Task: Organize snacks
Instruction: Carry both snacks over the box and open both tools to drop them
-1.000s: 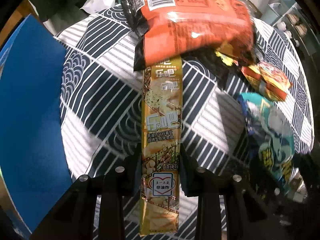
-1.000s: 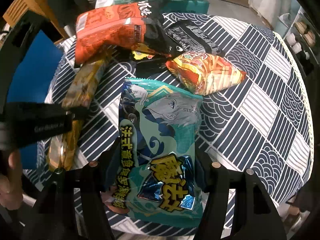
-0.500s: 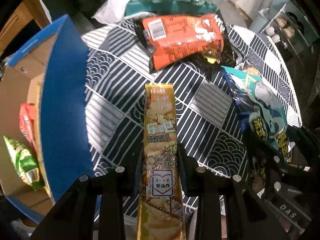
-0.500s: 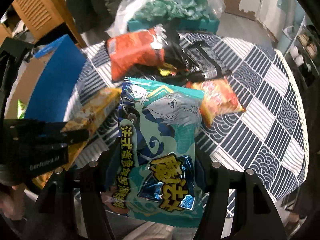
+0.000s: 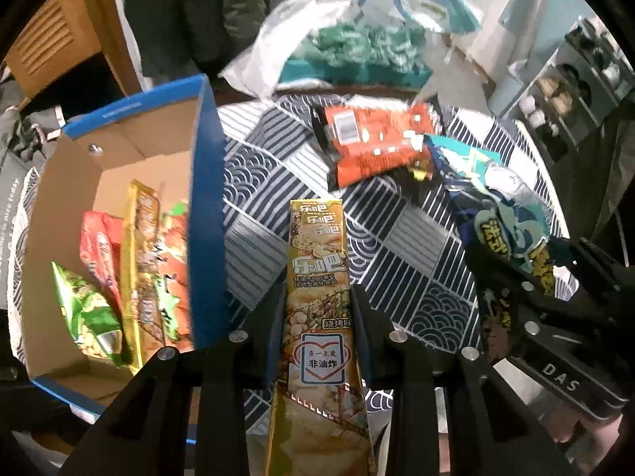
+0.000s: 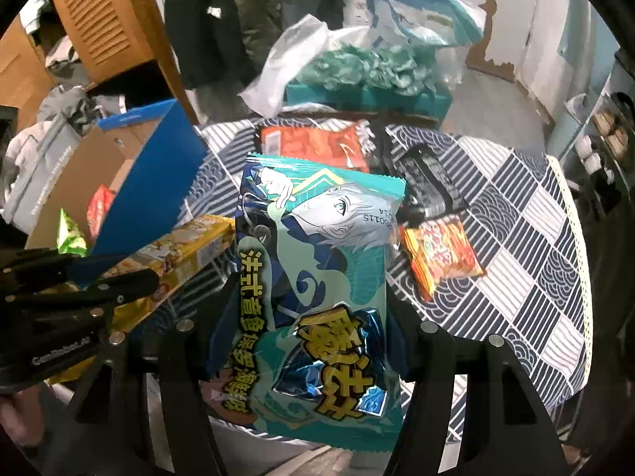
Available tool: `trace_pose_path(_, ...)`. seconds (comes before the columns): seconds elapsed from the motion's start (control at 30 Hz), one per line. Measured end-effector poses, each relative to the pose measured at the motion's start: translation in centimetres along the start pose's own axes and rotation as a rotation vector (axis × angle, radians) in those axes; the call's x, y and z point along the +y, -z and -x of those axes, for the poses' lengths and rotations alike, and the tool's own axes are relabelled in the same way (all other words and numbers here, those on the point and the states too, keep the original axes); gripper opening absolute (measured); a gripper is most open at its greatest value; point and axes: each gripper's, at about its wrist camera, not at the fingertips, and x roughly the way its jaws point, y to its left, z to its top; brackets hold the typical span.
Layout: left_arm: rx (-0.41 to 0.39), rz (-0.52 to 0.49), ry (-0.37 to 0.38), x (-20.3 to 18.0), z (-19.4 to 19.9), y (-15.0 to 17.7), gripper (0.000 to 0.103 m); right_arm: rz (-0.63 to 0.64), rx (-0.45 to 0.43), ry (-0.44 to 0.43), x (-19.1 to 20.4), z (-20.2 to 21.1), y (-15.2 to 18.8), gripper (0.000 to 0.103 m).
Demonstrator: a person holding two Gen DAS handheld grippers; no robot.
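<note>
yellow snack box (image 5: 317,297) | long axis along left tongs (image 5: 315,297) | clamped

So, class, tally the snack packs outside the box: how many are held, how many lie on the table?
Held: 2, gold pack, teal bag
On the table: 3, orange bag, black pack, small noodle pack
Total: 5

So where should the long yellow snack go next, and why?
Probably sideways over the blue cardboard box. The left gripper holds the long yellow snack box above the table, and that box already holds snacks, one just like it.
</note>
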Motion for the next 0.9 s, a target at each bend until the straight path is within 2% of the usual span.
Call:
trace_pose_path(0.37, -0.110, 0.062, 0.003, 3.9, 4.6, -0.6, 0.032, 0.048, -0.051, -0.025, 3.5, 1.5, -2.5, 0.063)
trace_pose_path(0.9, -0.185, 0.222, -0.054, 12.3, 6.8, -0.3, 0.032, 0.152, -0.047, -0.099, 12.0, 0.5, -5.2, 0.063)
